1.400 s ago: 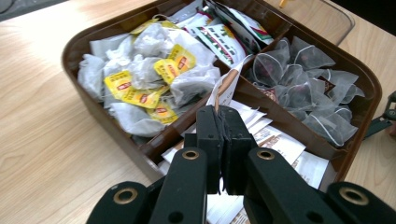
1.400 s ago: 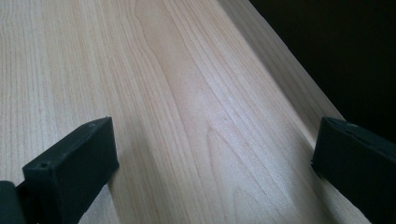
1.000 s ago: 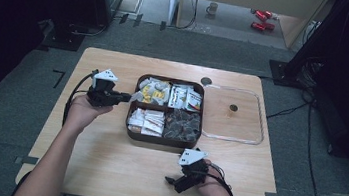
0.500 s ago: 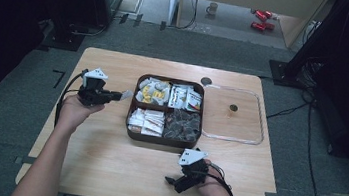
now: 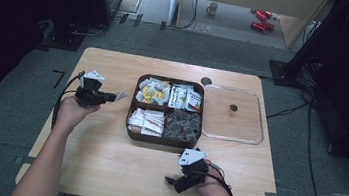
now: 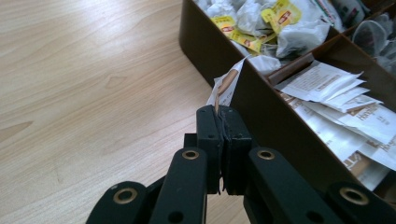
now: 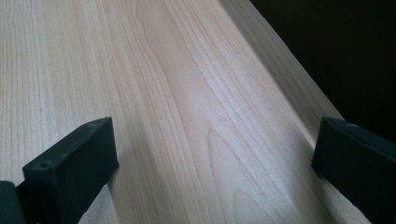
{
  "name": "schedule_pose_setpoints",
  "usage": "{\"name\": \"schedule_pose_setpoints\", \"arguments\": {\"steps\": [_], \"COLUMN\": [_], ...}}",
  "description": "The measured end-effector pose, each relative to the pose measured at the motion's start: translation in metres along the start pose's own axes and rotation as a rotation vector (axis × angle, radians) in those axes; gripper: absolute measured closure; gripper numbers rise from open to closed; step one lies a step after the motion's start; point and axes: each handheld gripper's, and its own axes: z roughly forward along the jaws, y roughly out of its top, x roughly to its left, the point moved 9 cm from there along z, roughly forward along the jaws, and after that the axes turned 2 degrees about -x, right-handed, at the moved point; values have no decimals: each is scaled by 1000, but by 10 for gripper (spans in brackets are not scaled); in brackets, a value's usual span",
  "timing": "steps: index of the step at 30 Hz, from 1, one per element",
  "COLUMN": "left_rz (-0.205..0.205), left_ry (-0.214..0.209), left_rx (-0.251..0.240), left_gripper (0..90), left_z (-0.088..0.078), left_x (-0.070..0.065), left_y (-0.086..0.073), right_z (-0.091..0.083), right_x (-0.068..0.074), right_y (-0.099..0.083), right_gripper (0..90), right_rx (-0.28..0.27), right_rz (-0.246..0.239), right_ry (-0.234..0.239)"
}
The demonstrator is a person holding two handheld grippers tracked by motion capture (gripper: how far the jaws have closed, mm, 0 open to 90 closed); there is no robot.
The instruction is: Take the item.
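While clamped, left tool [image 6: 223,122] pinches a sachet [image 6: 226,86].

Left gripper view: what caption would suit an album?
Shut tongs pinch a white sachet beside the brown compartment box.

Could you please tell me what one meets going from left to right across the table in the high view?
Left gripper pinching a sachet → brown four-compartment box of tea bags and sachets → clear lid lying flat on the table.
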Motion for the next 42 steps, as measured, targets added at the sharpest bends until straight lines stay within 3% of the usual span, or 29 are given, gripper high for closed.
{"name": "schedule_pose_setpoints", "arguments": {"steps": [8, 21, 32, 42], "left_rz": [0, -31, -22, -45], "left_ry": [42, 93, 68, 28], "left_rx": [21, 54, 85, 100], "left_gripper": [892, 890, 842, 798], "left_z": [7, 20, 30, 38], "left_x": [13, 35, 28, 22], "left_y": [-5, -17, -24, -28], "right_z": [0, 0, 0, 0], "right_x": [0, 0, 0, 0], "right_y": [0, 0, 0, 0], "right_gripper": [0, 0, 0, 0], "right_rx": [0, -1, -1, -1], "right_rz": [1, 3, 3, 3], "right_ry": [-1, -3, -3, -3]}}
